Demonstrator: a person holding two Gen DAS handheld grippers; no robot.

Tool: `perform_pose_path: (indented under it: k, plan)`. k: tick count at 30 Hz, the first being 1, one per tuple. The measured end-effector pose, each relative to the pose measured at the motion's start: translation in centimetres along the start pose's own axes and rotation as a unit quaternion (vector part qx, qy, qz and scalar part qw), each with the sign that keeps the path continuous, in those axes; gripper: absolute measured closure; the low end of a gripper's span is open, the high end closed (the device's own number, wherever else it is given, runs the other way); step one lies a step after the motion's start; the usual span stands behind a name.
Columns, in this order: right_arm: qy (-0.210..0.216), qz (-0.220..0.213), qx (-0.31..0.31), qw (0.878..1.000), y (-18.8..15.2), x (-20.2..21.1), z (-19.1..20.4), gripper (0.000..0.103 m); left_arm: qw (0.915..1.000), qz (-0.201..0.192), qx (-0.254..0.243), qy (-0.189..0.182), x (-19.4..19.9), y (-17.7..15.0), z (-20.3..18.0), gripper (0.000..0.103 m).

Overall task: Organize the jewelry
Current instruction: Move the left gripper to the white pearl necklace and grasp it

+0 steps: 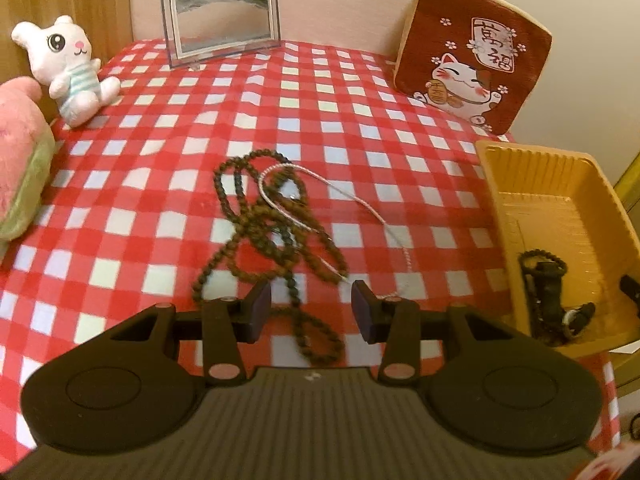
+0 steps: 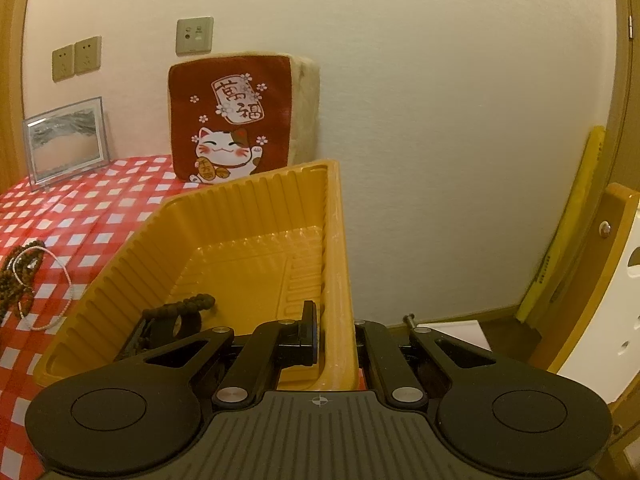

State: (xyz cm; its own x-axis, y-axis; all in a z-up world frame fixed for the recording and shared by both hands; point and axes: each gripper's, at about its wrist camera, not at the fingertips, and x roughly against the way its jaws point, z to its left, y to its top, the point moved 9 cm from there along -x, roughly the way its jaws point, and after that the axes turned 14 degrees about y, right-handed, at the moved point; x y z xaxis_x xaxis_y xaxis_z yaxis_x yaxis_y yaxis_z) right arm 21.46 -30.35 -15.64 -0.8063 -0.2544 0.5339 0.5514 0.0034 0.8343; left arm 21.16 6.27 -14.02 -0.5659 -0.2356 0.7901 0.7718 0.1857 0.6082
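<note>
- Two grippers were in view: the left gripper [image 1: 311, 312] hung with its jaws wide apart over the near end of the bead necklace [image 1: 264, 224], and the right gripper [image 2: 336, 336] was clamped on the near side wall of the yellow tray [image 2: 224, 216], one finger inside, one outside.
- The dark beads lay tangled with a thin silver chain [image 1: 360, 204] on the checked tablecloth [image 1: 140, 184], at 12 o'clock from the left gripper.
- The tray sat at 3 o'clock from the tangle, holding a dark bracelet [image 2: 188, 306] and other black pieces too blurred to name.
- A white plush rabbit [image 1: 66, 68] stood at 10 o'clock, a clear frame [image 1: 220, 14] at 11, a lucky-cat cushion [image 1: 472, 56] at 1.
- A pink-and-green plush [image 1: 20, 156] was cut off at the left edge.
- The right gripper's outer finger was hidden behind the tray wall.
</note>
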Motion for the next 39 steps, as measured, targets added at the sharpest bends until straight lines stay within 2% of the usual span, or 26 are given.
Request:
perform_pose_path:
  k: [7, 11, 17, 27, 35, 39]
  plan:
    - [-0.003, 0.002, -0.001, 1.0, -0.1, -0.1, -0.2, 0.099, 0.9997, -0.025, -0.001, -0.001, -1.5, 1.5, 1.2, 0.063]
    - [-0.005, 0.004, -0.003, 1.0, -0.2, -0.2, -0.3, 0.099, 0.9992, -0.034, -0.019, 0.005, -2.6, 2.5, 1.4, 0.063]
    - [-0.007, 0.008, -0.007, 1.0, -0.1, -0.5, -0.5, 0.099, 0.9994, -0.028, -0.017, -0.006, -4.4, 3.4, 1.6, 0.064]
    - [-0.008, 0.01, -0.009, 1.0, -0.3, -0.6, -0.5, 0.099, 0.9994, -0.03, -0.019, 0.002, -7.0, 5.1, 1.9, 0.064]
    - [-0.008, 0.01, -0.009, 1.0, -0.2, -0.7, -0.6, 0.099, 0.9989, -0.039, -0.026, 0.005, -9.1, 6.6, 1.6, 0.07]
    - [-0.008, 0.01, -0.01, 1.0, -0.3, -0.7, -0.6, 0.099, 0.9983, -0.043, -0.039, 0.008, -10.2, 7.4, 1.4, 0.077]
